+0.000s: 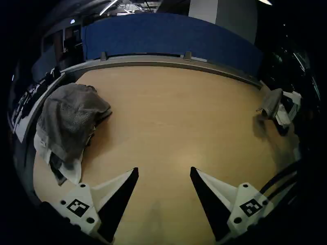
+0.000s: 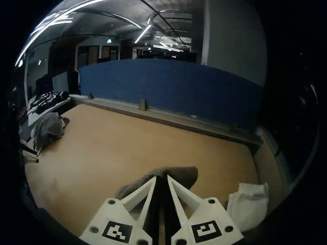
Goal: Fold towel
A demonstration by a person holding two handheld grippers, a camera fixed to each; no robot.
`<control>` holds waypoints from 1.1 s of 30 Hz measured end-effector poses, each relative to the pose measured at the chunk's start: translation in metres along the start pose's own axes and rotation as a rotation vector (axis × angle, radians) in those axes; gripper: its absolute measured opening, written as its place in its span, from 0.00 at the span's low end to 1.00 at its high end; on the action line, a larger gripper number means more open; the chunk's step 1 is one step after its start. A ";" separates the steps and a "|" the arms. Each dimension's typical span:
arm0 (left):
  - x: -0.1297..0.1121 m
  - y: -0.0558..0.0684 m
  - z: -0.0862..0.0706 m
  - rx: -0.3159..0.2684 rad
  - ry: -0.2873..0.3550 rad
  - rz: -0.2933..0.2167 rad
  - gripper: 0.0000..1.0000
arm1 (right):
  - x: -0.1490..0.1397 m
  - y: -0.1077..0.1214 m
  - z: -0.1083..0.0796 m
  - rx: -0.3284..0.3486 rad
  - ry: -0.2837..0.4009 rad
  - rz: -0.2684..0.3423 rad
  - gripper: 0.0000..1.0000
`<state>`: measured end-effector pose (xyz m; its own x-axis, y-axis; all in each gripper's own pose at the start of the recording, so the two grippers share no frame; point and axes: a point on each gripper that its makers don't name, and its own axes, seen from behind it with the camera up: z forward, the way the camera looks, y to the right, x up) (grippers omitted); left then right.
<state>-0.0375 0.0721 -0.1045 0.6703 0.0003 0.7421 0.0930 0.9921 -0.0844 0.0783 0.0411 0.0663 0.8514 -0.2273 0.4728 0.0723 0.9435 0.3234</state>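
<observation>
A pile of grey and white towels lies heaped at the left edge of the wooden table. My left gripper stands open above the bare table near its front, with nothing between its fingers. My right gripper is shut on a grey towel, whose folded edge sticks out past the fingertips just over the table. In the left gripper view that grey towel hangs at the far right in the other gripper. The towel pile also lies far left in the right gripper view.
A blue partition runs along the table's far edge, with a grey rail below it. A white folded cloth lies at the table's right end, by the right gripper. Dark desks with equipment stand beyond the left edge.
</observation>
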 end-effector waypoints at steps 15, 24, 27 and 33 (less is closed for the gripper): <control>0.003 0.002 0.002 0.005 -0.003 0.008 0.94 | -0.014 0.013 0.011 -0.018 -0.025 0.010 0.03; 0.002 0.007 0.005 0.000 -0.006 0.013 0.94 | -0.053 0.029 0.002 -0.059 -0.069 0.066 0.03; 0.001 0.009 0.005 -0.002 -0.008 0.014 0.94 | -0.074 0.036 -0.003 -0.080 -0.094 0.085 0.03; -0.002 0.011 0.008 -0.005 -0.014 0.022 0.94 | -0.112 0.050 -0.015 -0.122 -0.139 0.128 0.03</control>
<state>-0.0434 0.0843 -0.1018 0.6616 0.0237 0.7495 0.0819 0.9912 -0.1037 -0.0059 0.1171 0.0169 0.7784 -0.1265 0.6149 0.0376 0.9871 0.1555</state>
